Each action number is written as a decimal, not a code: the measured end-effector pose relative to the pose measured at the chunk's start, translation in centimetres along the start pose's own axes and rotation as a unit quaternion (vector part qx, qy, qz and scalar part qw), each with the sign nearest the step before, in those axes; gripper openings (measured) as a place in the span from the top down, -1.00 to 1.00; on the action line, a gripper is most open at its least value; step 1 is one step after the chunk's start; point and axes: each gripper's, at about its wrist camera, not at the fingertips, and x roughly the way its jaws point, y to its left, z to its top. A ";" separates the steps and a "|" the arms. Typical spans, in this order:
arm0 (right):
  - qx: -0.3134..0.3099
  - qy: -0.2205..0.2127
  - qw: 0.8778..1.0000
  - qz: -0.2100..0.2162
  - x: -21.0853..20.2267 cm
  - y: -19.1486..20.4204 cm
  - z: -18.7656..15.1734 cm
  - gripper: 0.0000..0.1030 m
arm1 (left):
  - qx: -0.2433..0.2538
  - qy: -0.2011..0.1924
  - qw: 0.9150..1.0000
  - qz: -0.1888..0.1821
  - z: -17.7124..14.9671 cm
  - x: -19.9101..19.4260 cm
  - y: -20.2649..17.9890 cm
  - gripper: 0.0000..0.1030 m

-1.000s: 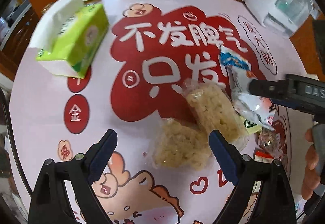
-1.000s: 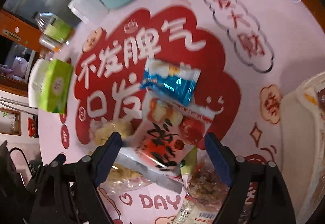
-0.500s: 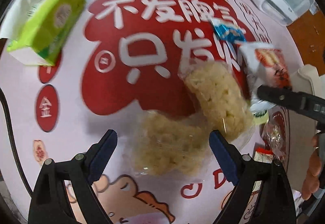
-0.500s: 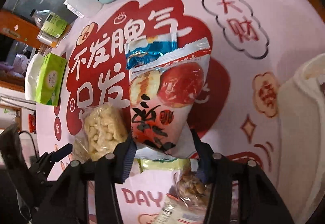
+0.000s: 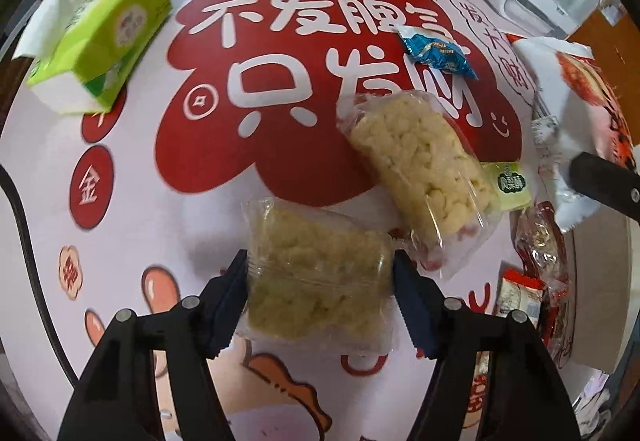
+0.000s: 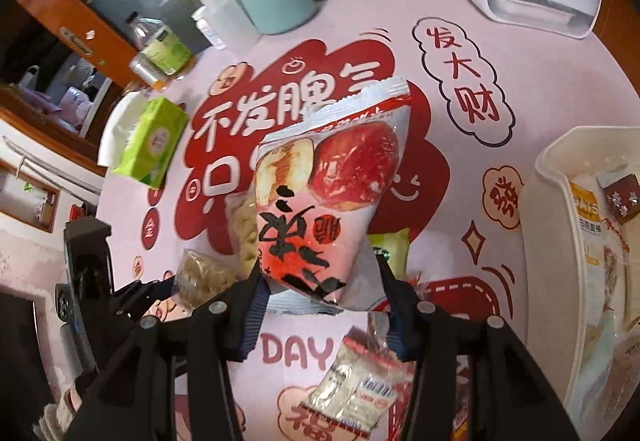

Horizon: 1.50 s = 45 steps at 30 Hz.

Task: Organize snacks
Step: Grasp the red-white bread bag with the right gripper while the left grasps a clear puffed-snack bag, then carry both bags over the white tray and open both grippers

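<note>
The left gripper [image 5: 320, 297] has just been closing its fingers around a clear packet of puffed-rice cake [image 5: 316, 277] that lies at the near edge of the worktop [image 5: 160, 225], and the blue pads now sit against the wrapper's two side edges. The block inside looks light, stiff and crumbly, while the film is slick and loose, so I judge the hold belongs across the middle of the block itself, squeezed gently; pinching only the film would let it slip or twist. A second, longer rice-cake packet [image 5: 416, 165] lies just beyond it to the right, its near end overlapping the first packet's corner, so a straight lift may drag it. The right gripper [image 6: 320, 293] has its fingers clamped on the lower part of a pink apple-chip bag [image 6: 324, 201], held clear of the worktop; puffy and very light, it will crush if squeezed hard. The cream bin [image 6: 548, 241], already holding snacks, stands at the right.
</note>
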 end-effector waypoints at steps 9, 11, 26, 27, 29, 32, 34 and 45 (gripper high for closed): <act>-0.028 -0.048 0.998 0.033 -5.9 1.0 -3.1 0.03 | -0.009 -0.076 0.997 -0.027 -2.5 -9.5 -0.4 -0.30; -0.033 -0.060 0.997 0.039 -7.6 0.9 -4.1 0.03 | -0.004 -0.096 0.995 -0.031 -3.3 -12.1 -1.2 -0.30; -0.046 -0.141 0.989 0.010 -19.4 -5.5 -11.7 0.02 | 0.077 -0.170 0.979 -0.085 -7.5 -23.0 -15.5 -0.31; -0.044 -0.146 0.988 0.006 -20.1 -6.2 -12.0 0.02 | 0.083 -0.171 0.978 -0.087 -7.4 -23.1 -16.7 -0.31; -0.037 -0.161 0.986 -0.010 -21.6 -8.1 -12.5 0.01 | 0.095 -0.172 0.976 -0.091 -7.2 -23.1 -19.6 -0.31; -0.028 -0.180 0.983 -0.036 -23.5 -11.1 -12.9 0.01 | 0.114 -0.169 0.974 -0.095 -6.8 -22.6 -24.1 -0.31; -0.022 -0.186 0.981 -0.049 -24.1 -12.7 -13.0 0.01 | 0.124 -0.165 0.974 -0.096 -6.6 -22.0 -26.8 -0.31; 0.010 -0.192 0.978 -0.083 -24.9 -20.3 -12.5 -0.03 | 0.158 -0.158 0.972 -0.069 -5.1 -20.2 -36.1 -0.32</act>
